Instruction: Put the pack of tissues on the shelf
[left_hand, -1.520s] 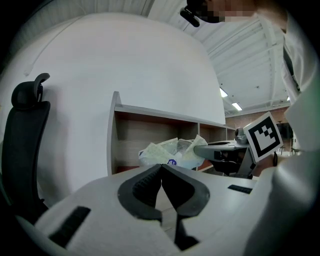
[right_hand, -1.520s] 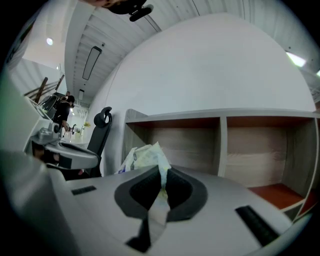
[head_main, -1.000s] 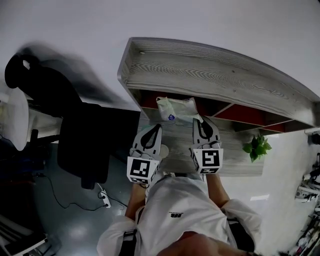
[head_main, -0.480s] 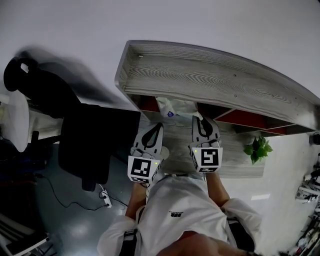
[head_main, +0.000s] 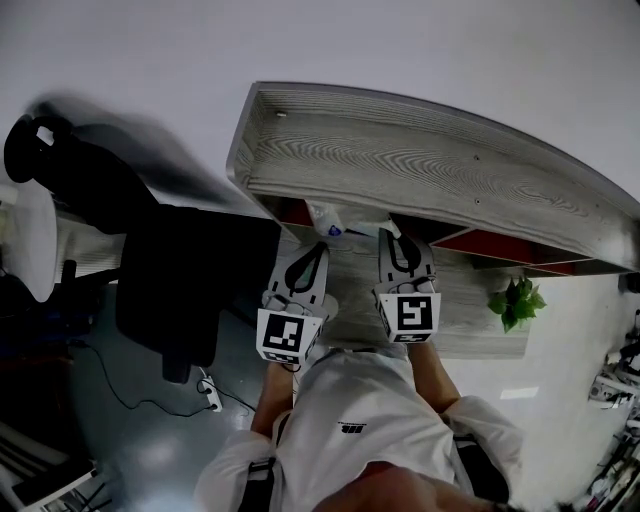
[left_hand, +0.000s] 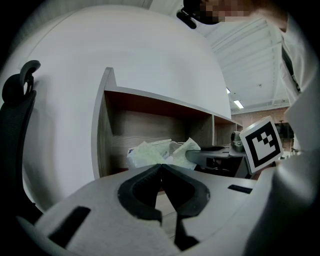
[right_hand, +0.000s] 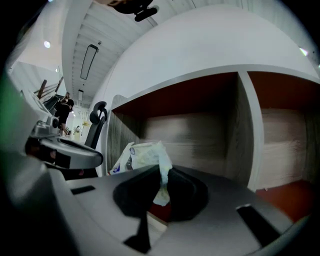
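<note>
Left gripper (head_main: 317, 250): jaws shut tip to tip, nothing between them, held beside the right gripper (head_main: 393, 232). Right gripper: jaws pinched on a flap of the pack (right_hand: 142, 152). Pack sits inside the left compartment of the shelf (head_main: 420, 160), close to its left wall and largely under the top board.

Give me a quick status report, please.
Right hand-held gripper shut on pack of tissues, inside shelf left bay. Left hand-held gripper shut, empty. Nothing blocking.
</note>
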